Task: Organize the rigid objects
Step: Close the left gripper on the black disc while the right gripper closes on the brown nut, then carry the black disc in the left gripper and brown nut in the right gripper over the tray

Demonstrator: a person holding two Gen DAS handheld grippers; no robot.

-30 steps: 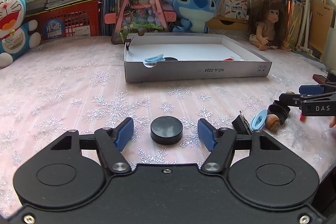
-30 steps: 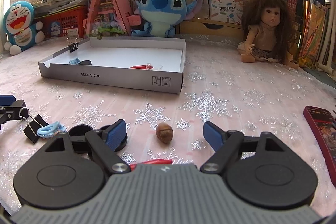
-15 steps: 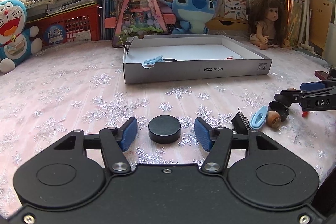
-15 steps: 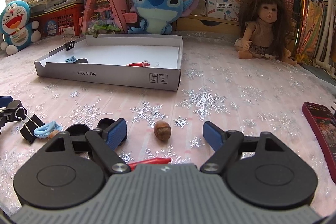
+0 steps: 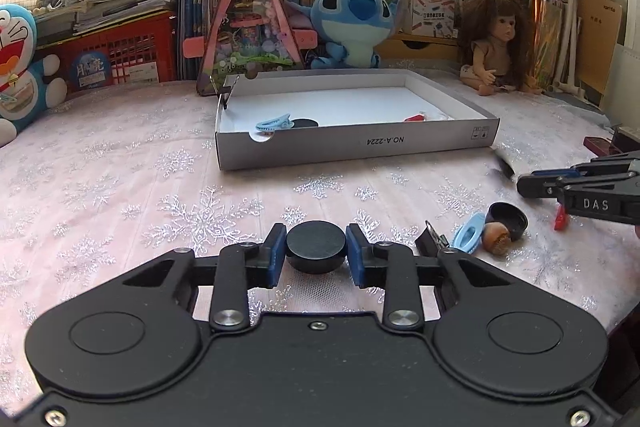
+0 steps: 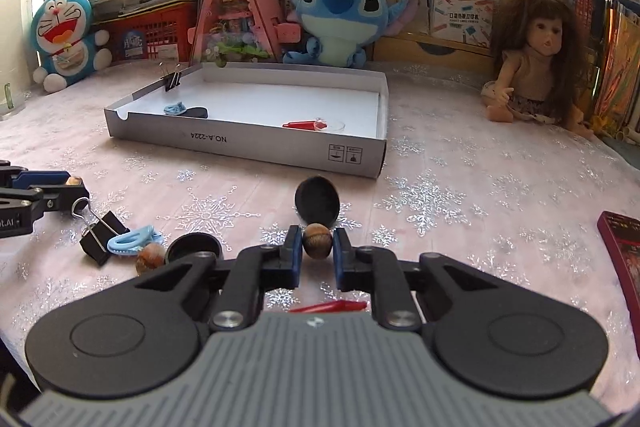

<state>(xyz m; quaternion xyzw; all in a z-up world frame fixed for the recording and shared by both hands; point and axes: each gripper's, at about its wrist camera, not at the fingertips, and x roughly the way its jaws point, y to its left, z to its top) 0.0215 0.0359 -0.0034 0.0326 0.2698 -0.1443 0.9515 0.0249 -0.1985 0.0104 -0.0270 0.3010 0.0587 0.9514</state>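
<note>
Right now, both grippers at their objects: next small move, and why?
Probably finish closing, then lift both straight up. The left gripper brackets the black round cap, the right gripper the acorn-like nut; both jaws are closing, pads about touching. The open white box, already holding items, lies beyond.

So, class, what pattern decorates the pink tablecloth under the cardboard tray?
Silvery white snowflakes on the pink tablecloth, clearest in the right wrist view.

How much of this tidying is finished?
Partly. The box already holds a blue clip, a black cap, a red piece and a binder clip on its wall. The left gripper is closing on a black disc, the right gripper on a nut. Another binder clip, blue clip, nut and caps remain outside.
</note>
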